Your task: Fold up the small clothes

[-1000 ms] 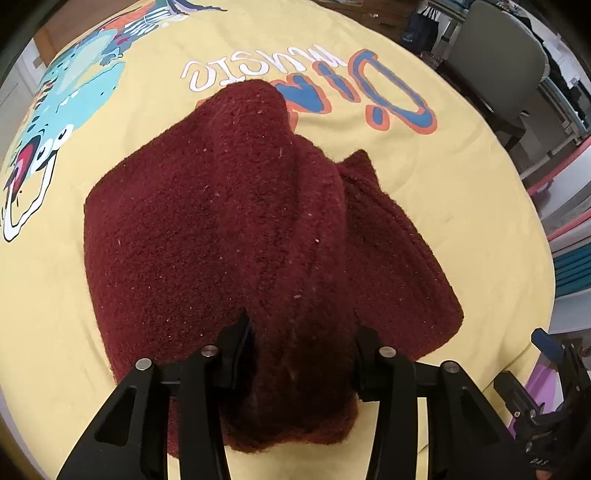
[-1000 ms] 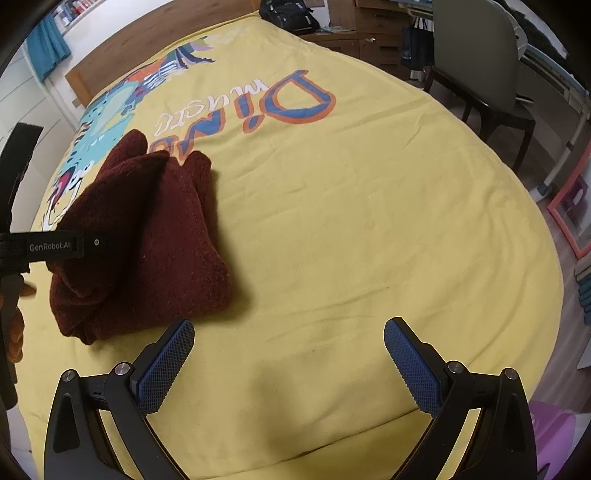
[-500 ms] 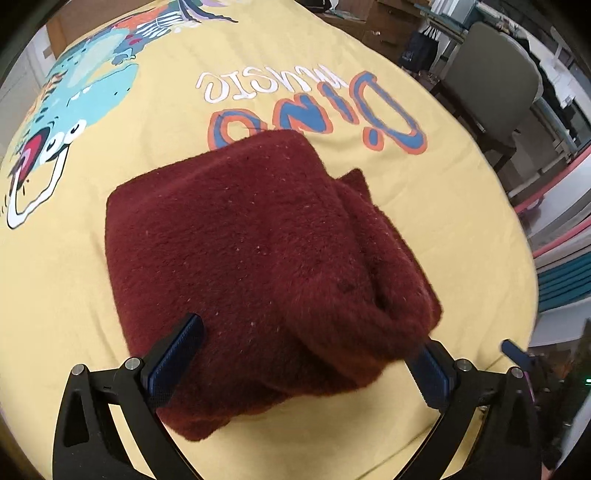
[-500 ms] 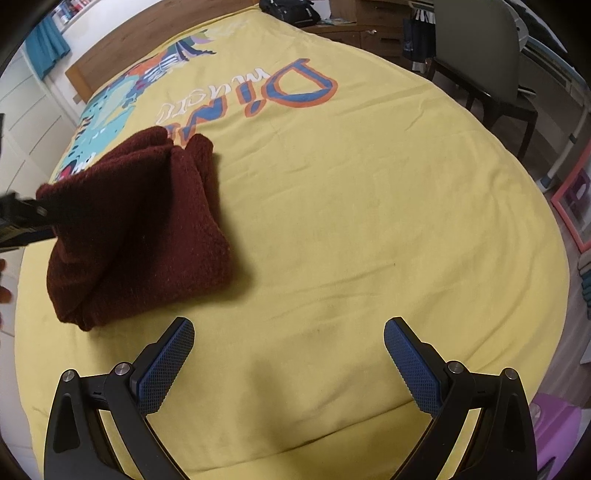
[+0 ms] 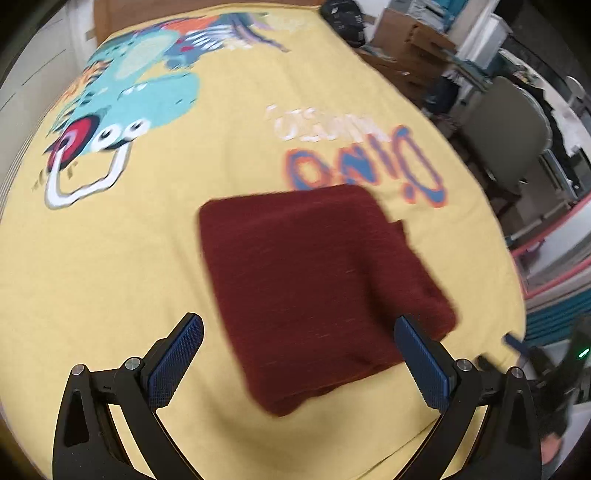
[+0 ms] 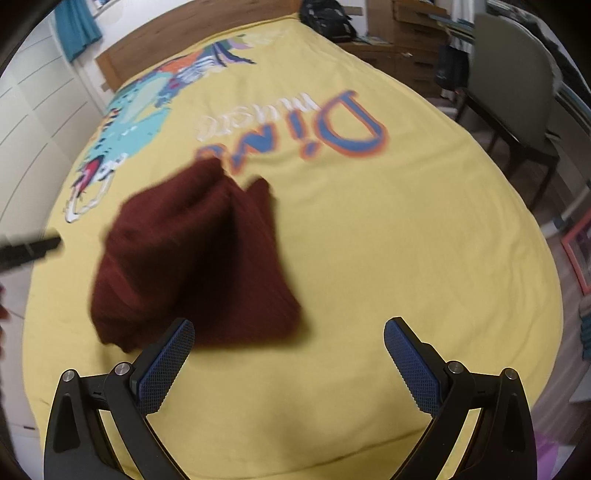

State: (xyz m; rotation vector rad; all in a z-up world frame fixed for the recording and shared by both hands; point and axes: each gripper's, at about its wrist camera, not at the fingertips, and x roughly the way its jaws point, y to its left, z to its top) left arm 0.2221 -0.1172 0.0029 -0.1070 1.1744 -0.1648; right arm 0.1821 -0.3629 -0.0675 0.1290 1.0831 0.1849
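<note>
A folded dark red knitted garment point(image 5: 317, 284) lies on the yellow bedspread point(image 5: 110, 277); it also shows in the right wrist view point(image 6: 192, 266). My left gripper point(image 5: 299, 362) is open and empty, held just above the garment's near edge. My right gripper point(image 6: 288, 362) is open and empty, with the garment ahead and to its left. The tip of the left gripper point(image 6: 29, 251) shows at the left edge of the right wrist view. Both views are blurred.
The bedspread carries a dinosaur print point(image 5: 122, 107) and "Dino" lettering point(image 6: 332, 125). A grey chair point(image 6: 517, 85) stands right of the bed, wooden drawers point(image 6: 410, 22) and a black bag point(image 6: 325, 18) beyond its far end, and a wooden headboard point(image 6: 184, 40) behind.
My left gripper opened and let go of the garment, then drew back. The garment has settled flat in a folded block. My right gripper moved left, closer to the garment.
</note>
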